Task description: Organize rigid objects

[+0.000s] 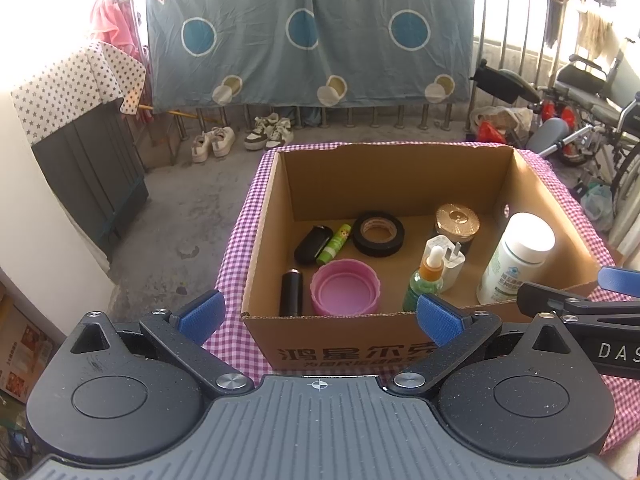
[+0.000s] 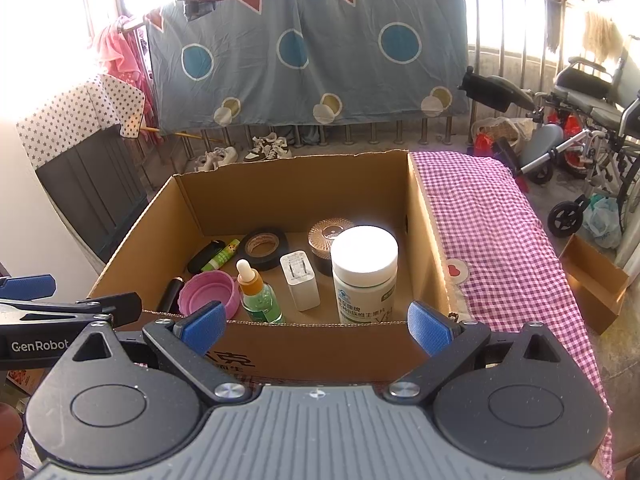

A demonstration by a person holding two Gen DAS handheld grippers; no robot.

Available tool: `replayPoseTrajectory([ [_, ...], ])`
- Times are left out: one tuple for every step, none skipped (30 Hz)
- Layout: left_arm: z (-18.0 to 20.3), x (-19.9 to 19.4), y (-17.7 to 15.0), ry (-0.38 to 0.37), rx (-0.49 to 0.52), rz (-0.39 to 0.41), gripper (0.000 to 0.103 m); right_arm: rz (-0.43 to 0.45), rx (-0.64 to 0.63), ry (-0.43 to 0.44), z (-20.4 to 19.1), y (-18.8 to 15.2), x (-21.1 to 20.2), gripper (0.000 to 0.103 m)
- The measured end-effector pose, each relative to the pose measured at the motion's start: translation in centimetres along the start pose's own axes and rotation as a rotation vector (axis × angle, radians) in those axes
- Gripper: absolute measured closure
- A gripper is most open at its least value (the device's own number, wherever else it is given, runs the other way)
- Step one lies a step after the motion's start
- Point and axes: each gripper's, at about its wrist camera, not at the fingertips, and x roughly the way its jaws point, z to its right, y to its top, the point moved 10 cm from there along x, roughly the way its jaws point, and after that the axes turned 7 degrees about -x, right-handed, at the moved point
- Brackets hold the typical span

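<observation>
Your left gripper (image 1: 320,318) hovers just in front of the near wall of the cardboard box (image 1: 340,334), its blue pads spread wide with nothing between them. The box sits on a table covered in a purple checked cloth (image 2: 492,216), toward the table's left edge.

Inside the box, going left to right: a black cylinder (image 1: 291,293) lies in the near left corner, and behind it a black oval case (image 1: 313,244) rests touching a green tube (image 1: 334,243). A pink lid (image 1: 345,287), open side up, sits against the near wall just right of the cylinder. A roll of black tape (image 1: 378,234) lies flat toward the back wall. A green dropper bottle (image 1: 426,278) with an orange neck stands upright at the near wall, with a white charger (image 1: 446,262) just behind it. A jar with a gold ribbed lid (image 1: 457,220) stands behind the charger. A tall white bottle (image 1: 516,258) with a white cap stands upright in the near right corner, by the right wall.

Your right gripper (image 2: 316,322) hangs at the same near wall, in front of the white bottle, jaws wide apart and holding nothing. The cloth to the right of the box lies bare.
</observation>
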Motion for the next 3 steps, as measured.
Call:
replayPoseTrajectory([
  [0.00, 0.00, -0.02, 0.000, 0.000, -0.001, 0.001, 0.000, 0.000, 0.000, 0.01, 0.02, -0.01, 0.003],
  [0.03, -0.01, -0.01, 0.000, 0.000, -0.001, 0.001, 0.000, -0.001, -0.001, 0.02, 0.01, -0.02, 0.003],
  [0.02, 0.00, -0.03, 0.000, -0.001, -0.002, 0.001, 0.000, -0.001, -0.001, 0.02, 0.01, -0.03, 0.003],
])
